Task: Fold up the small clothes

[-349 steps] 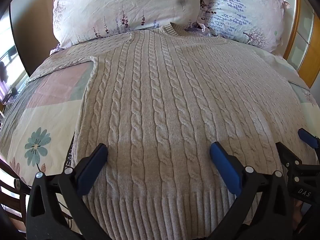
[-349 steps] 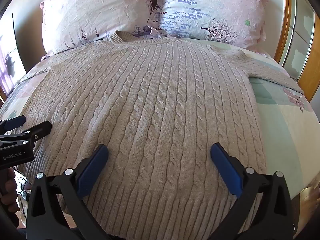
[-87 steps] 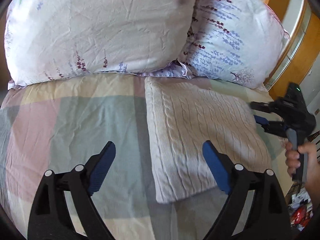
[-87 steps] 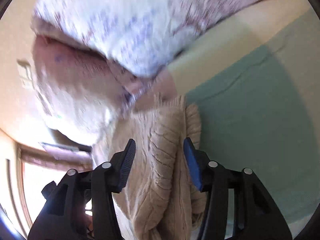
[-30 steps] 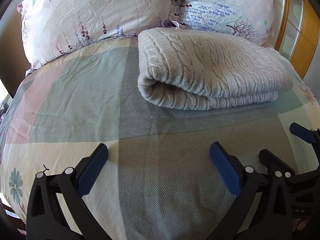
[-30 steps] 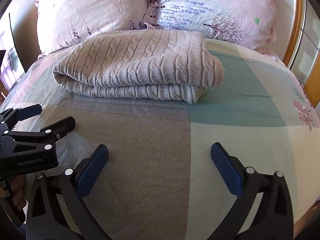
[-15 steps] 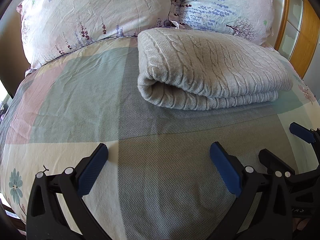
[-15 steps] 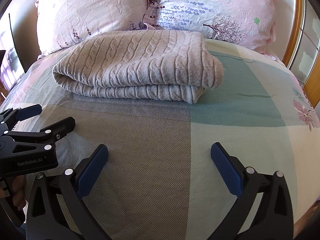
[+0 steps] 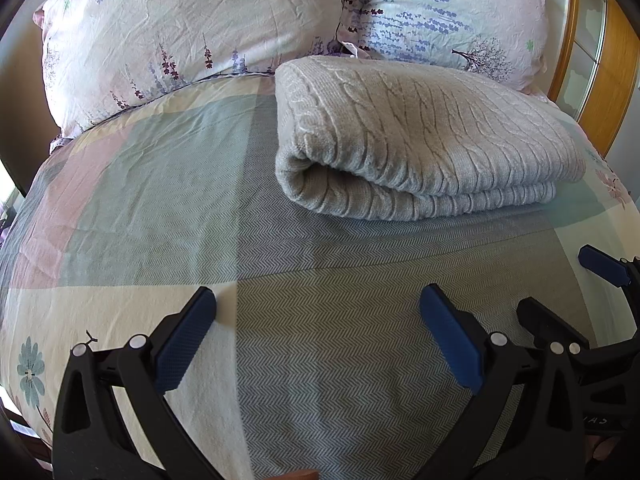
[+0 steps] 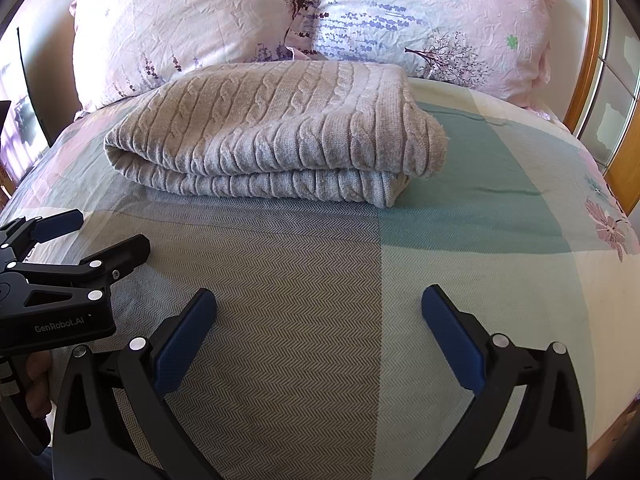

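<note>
A beige cable-knit sweater [image 9: 420,136] lies folded into a thick rectangle on the bed, just in front of the pillows; it also shows in the right wrist view [image 10: 276,132]. My left gripper [image 9: 316,332] is open and empty, held over the bedspread well short of the sweater. My right gripper [image 10: 318,332] is open and empty too, also short of the sweater. Each gripper shows at the edge of the other's view: the right one [image 9: 560,292] and the left one [image 10: 100,236].
The patchwork bedspread [image 9: 160,184] covers the bed. Two floral pillows [image 9: 192,28] [image 10: 432,16] lean against the headboard behind the sweater. A wooden frame with glass panes [image 10: 600,80] stands at the right.
Long ago the sweater lay spread flat; it is now folded. Over the last second nothing has visibly moved.
</note>
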The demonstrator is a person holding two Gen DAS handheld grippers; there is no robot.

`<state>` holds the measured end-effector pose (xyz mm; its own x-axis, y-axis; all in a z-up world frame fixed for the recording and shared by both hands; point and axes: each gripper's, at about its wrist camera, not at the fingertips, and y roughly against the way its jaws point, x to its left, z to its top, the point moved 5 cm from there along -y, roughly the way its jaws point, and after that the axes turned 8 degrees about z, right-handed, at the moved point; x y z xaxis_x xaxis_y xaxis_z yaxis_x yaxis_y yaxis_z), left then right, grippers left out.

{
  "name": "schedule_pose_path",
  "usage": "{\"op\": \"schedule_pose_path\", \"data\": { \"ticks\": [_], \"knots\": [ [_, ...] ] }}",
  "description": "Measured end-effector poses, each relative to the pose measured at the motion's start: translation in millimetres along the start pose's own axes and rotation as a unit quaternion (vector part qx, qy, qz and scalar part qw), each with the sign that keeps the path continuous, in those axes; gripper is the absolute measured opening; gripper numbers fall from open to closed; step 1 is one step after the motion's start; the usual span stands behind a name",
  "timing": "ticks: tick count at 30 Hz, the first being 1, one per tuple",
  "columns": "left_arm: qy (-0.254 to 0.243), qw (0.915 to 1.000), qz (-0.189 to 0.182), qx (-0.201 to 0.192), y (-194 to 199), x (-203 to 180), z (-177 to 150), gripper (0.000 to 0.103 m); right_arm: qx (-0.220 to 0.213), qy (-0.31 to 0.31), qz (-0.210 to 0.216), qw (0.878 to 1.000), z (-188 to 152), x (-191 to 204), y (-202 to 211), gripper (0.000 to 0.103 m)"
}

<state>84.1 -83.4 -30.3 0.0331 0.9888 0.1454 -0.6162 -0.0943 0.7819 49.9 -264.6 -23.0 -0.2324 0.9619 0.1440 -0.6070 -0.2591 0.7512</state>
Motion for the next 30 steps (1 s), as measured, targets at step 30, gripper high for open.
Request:
{"op": "schedule_pose_path", "data": {
  "ticks": [30],
  "knots": [
    [0.003, 1.0000, 0.001, -0.003, 1.1, -1.7, 0.5, 0.101, -0.002, -0.002, -0.002, 1.000, 0.6, 0.7, -2.2, 0.102]
  ]
}}
